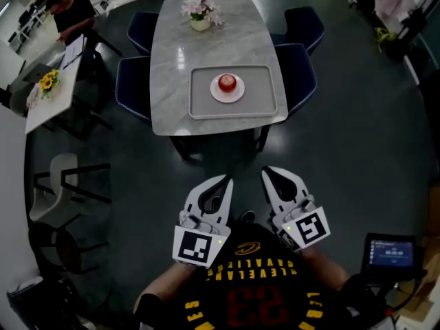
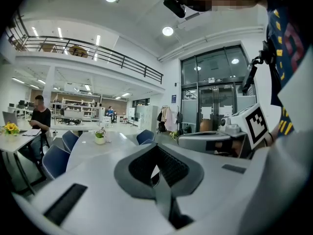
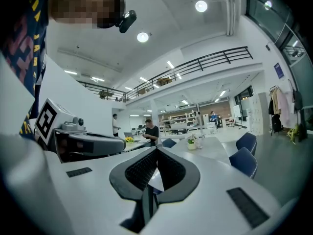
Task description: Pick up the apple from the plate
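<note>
In the head view a red apple [image 1: 227, 83] sits on a small white plate [image 1: 237, 95]. The plate rests on a grey tray [image 1: 265, 88] near the front edge of a marble table [image 1: 172, 67]. Both grippers are held low, well short of the table, over the dark floor. My left gripper [image 1: 227, 179] and right gripper [image 1: 265, 172] are side by side, each with its jaws together and nothing between them. The left gripper view [image 2: 156, 148] and right gripper view [image 3: 157, 151] show shut jaws too. The apple is hidden in both gripper views.
A pot of flowers [image 1: 200, 16] stands at the table's far end. Blue chairs [image 1: 300, 74] [image 1: 133, 88] flank the table. A side table [image 1: 51, 91] with yellow flowers and a seated person [image 1: 71, 9] are at the left. A screen [image 1: 392, 251] is at the lower right.
</note>
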Available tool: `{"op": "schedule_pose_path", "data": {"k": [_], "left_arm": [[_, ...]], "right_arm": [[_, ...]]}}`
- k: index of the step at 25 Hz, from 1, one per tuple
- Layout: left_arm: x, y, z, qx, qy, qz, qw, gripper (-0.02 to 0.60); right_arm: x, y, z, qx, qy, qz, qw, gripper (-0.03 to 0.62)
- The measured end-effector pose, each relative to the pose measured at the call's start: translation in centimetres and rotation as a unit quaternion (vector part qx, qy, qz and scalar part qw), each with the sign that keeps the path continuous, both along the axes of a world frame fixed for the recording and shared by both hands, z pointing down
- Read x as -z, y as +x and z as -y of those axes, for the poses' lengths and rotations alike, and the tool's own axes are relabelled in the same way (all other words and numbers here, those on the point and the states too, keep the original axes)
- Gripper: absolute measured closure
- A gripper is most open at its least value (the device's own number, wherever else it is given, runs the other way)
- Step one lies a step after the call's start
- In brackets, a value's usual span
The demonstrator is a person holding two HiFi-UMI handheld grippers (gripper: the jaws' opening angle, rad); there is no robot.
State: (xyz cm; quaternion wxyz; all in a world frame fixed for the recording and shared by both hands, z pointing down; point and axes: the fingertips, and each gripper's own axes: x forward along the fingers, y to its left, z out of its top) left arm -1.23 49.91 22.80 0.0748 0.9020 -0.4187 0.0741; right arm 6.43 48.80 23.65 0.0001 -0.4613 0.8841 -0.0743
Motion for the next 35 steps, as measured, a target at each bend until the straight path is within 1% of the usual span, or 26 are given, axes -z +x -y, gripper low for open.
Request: {"op": "schedule_pose_path", "data": {"k": [3, 8, 16, 19, 26, 29, 35], "left_arm": [[-0.4, -1.1, 1.4, -0.009, -0.004, -0.009, 0.9999, 0.581], [-0.7, -3.1, 3.6, -0.020, -0.006, -0.023, 0.9995, 0.581], [-1.4, -5.5, 6.4, -0.037, -0.014, -0.038, 0.9985, 0.581], [-1.0, -6.4, 6.9, -0.043, -0.015, -0.040, 0.9981, 0.581], [-1.4, -6.3, 8.7, -0.050, -0.024, -0.042, 0.9976, 0.581], [-1.6, -6.0, 9.5, -0.050, -0.026, -0.037, 0.9977, 0.581], [-1.3, -5.2, 12.5, -0.025, -0.021, -0.023, 0.9992, 0.581]], "right_arm": [[-0.1, -0.9, 1.4, -0.010, -0.009, -0.001, 1.000, 0.588], [-0.3, -2.0, 3.2, -0.037, -0.014, -0.024, 0.999, 0.588], [-0.7, -4.2, 5.5, -0.055, -0.025, -0.045, 0.997, 0.588], [-0.1, -5.2, 5.9, -0.059, -0.019, -0.047, 0.997, 0.588], [-0.6, -5.3, 7.5, -0.068, -0.036, -0.050, 0.996, 0.588], [-0.9, -5.0, 8.3, -0.064, -0.031, -0.052, 0.996, 0.588], [-0.9, -3.9, 11.7, -0.044, -0.023, -0.041, 0.998, 0.588]]}}
